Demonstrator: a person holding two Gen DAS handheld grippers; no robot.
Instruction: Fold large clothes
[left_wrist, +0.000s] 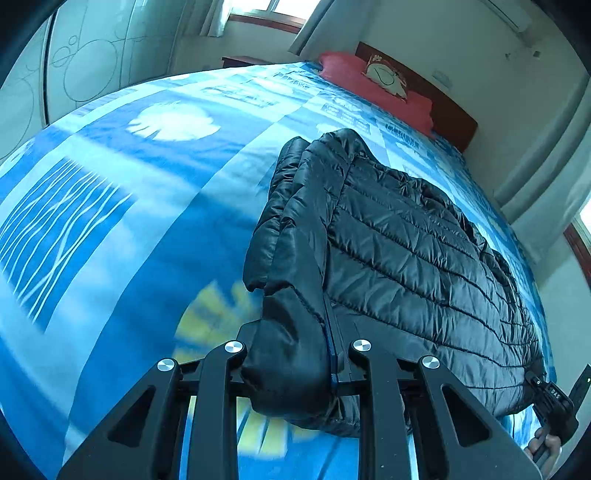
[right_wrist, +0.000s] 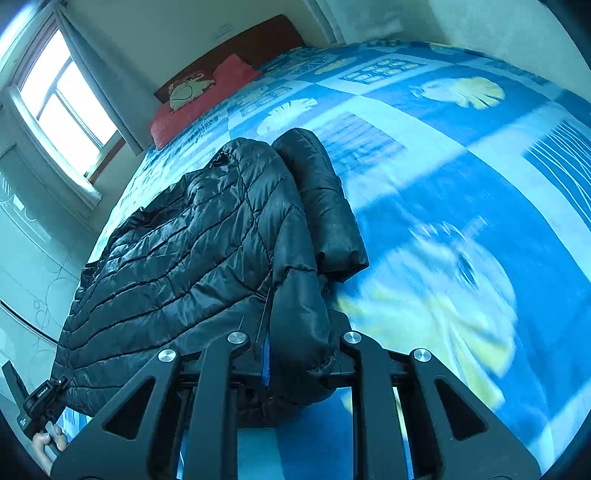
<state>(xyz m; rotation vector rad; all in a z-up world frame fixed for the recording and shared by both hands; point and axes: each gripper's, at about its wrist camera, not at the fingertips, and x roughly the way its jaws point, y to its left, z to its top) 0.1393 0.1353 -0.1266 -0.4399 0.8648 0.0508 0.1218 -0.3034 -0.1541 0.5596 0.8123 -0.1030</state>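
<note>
While gripping jacket: downward-tilted hand-held gripper

The bed takes most of the room, and it is covered by a blue sheet with white and yellow leaf prints. At the head of the bed stands a dark red-brown headboard against a pale wall, with a red pillow and a cartoon cushion just in front of it. On one side of the bed there is a bright window with a grey curtain, and on the other side a pale wardrobe with circle patterns on its doors.
</note>
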